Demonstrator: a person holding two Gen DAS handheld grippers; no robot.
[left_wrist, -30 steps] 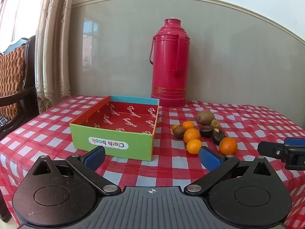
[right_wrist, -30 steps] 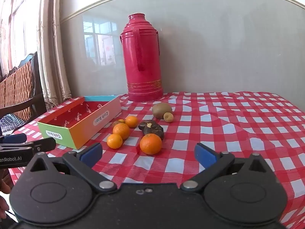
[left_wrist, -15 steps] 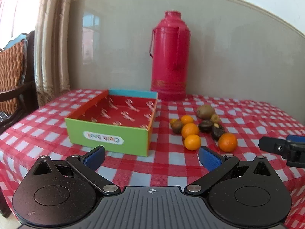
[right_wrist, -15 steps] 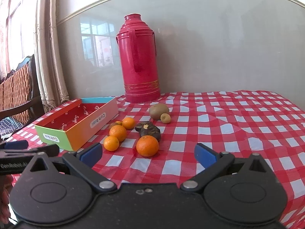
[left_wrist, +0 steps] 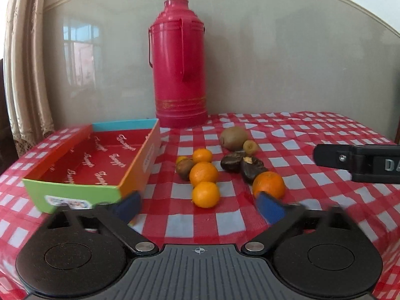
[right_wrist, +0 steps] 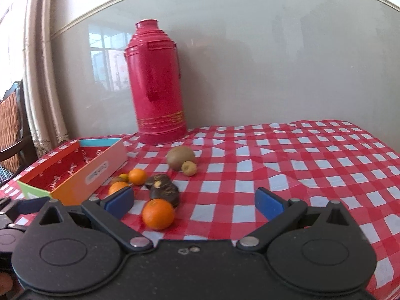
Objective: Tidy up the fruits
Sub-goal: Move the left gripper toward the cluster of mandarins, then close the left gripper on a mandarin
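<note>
Hovering grippers: the left gripper (left_wrist: 198, 206) and the right gripper (right_wrist: 195, 202) both hang low over the front edge of the tabletop, jaws spread wide, nothing between the blue pads.
Right gripper from the left view: its black finger (left_wrist: 355, 161) juts in from the right edge, above the cloth.
Box: an open cardboard box (left_wrist: 72, 193) with a red printed floor sits near the front left corner of the tabletop; no fruit shows inside it.
Oranges: four lie just right of the box; the nearest orange (left_wrist: 205, 194) touches a larger one (left_wrist: 203, 173) behind it, a small one (left_wrist: 202, 155) sits further back, and a fourth orange (left_wrist: 268, 184) lies to the right (right_wrist: 158, 213).
Kiwis: one kiwi (left_wrist: 233, 138) lies toward the back edge with a small yellowish fruit (left_wrist: 250, 147) touching it; a smaller kiwi (left_wrist: 184, 169) rests against the oranges.
Dark fruits: two or three dark brown pieces (left_wrist: 251, 167) cluster between the kiwi and the fourth orange.
Flask: a red thermos (left_wrist: 179, 65) stands upright at the back edge, against the wall.
Cloth: a red-and-white checked tablecloth (right_wrist: 312, 165) covers the tabletop.
</note>
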